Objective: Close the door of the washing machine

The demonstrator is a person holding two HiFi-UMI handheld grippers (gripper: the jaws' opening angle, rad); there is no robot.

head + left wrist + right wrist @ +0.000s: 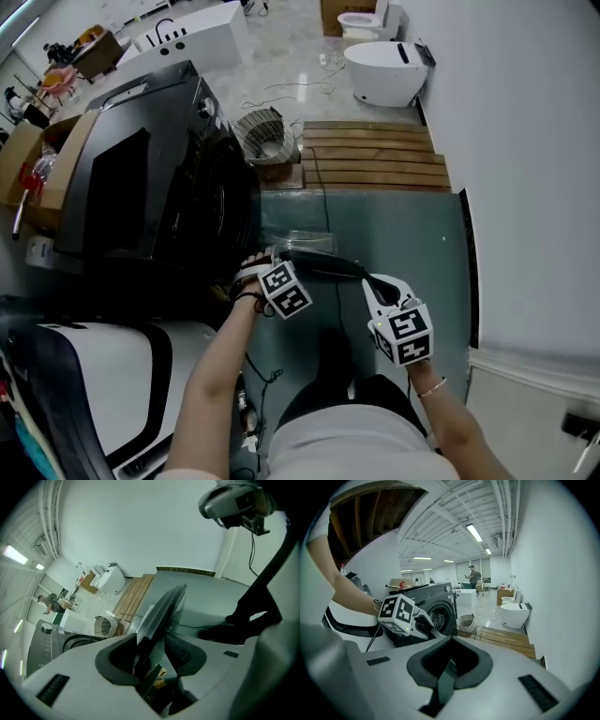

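Note:
A black front-loading washing machine [141, 187] stands at the left of the head view. Its round door [314, 255] is swung out over the grey-green floor, toward me. My left gripper [279, 258] straddles the door's rim [161, 609]. The rim runs between the jaws, close against one of them, and a sliver of floor shows before the ribbed pad [180, 651] of the other. My right gripper [367, 279] is shut on nothing, just right of the door's outer end. In the right gripper view its jaws [449, 665] meet, with the left gripper's marker cube [396, 613] and the drum opening [438, 616] ahead.
A wire basket [262, 134] and a slatted wooden platform [375, 155] lie beyond the door. A white toilet [384, 70] stands further back. A white appliance [103, 366] is at the lower left and a white wall [525, 187] on the right. My legs [328, 356] are below.

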